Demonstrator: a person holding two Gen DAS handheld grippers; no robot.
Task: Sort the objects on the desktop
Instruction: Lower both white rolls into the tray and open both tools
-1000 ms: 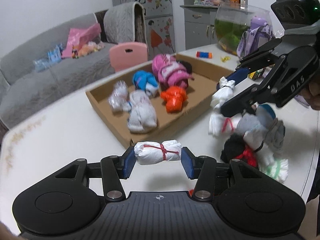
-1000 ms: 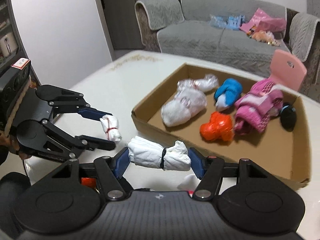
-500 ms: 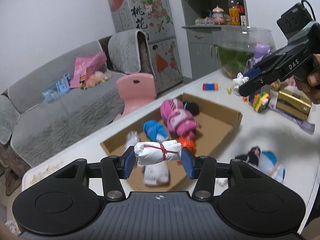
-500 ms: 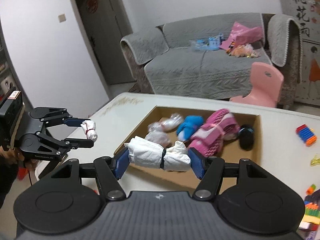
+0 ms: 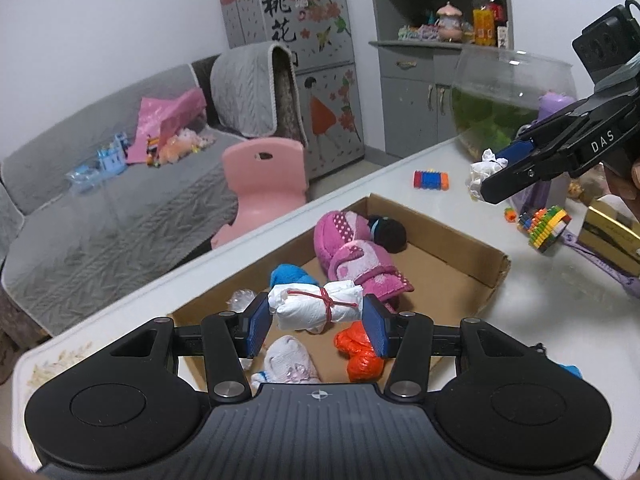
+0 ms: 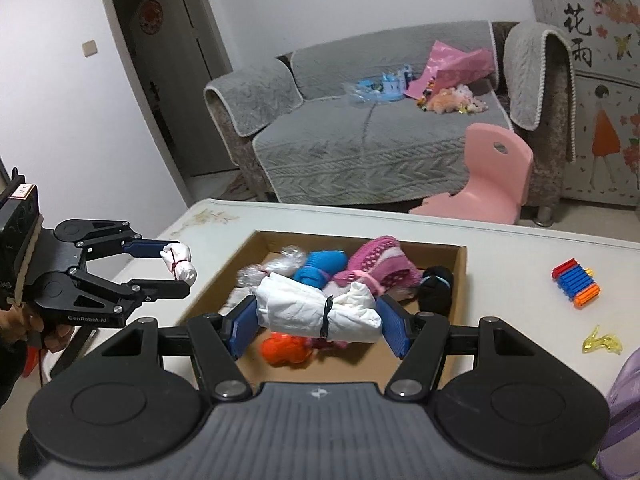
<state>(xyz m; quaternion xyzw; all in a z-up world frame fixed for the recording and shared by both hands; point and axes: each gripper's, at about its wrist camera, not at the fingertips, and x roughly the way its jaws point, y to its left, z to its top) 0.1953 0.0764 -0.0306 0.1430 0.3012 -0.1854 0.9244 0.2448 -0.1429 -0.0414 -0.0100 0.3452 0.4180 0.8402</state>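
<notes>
My left gripper (image 5: pixel 316 322) is shut on a white bundle tied with a red band (image 5: pixel 316 307), held in the air above the near end of the cardboard box (image 5: pixel 472 264). My right gripper (image 6: pixel 318 320) is shut on a white bundle tied with a black band (image 6: pixel 318 307), held above the box (image 6: pixel 460 280) from the other side. Each gripper shows in the other's view: the right one (image 5: pixel 496 172), the left one (image 6: pixel 176 270). In the box lie a pink bundle (image 5: pixel 352 248), a blue one (image 5: pixel 290 274), an orange one (image 5: pixel 360 354), a black one (image 5: pixel 390 232) and whitish ones (image 5: pixel 290 364).
On the white table (image 5: pixel 540 300) are a toy block roll (image 5: pixel 430 179), a stack of coloured bricks (image 5: pixel 544 228), a yellow box (image 5: pixel 612 236), a glass fish bowl (image 5: pixel 508 100) and a yellow plastic shoe (image 6: pixel 602 342). A pink chair (image 5: pixel 264 184) and a grey sofa (image 5: pixel 120 208) stand beyond.
Both grippers have risen from the pile of bundles on the table with their bundles. They now hang higher over the box, and the left one has come closer over it.
</notes>
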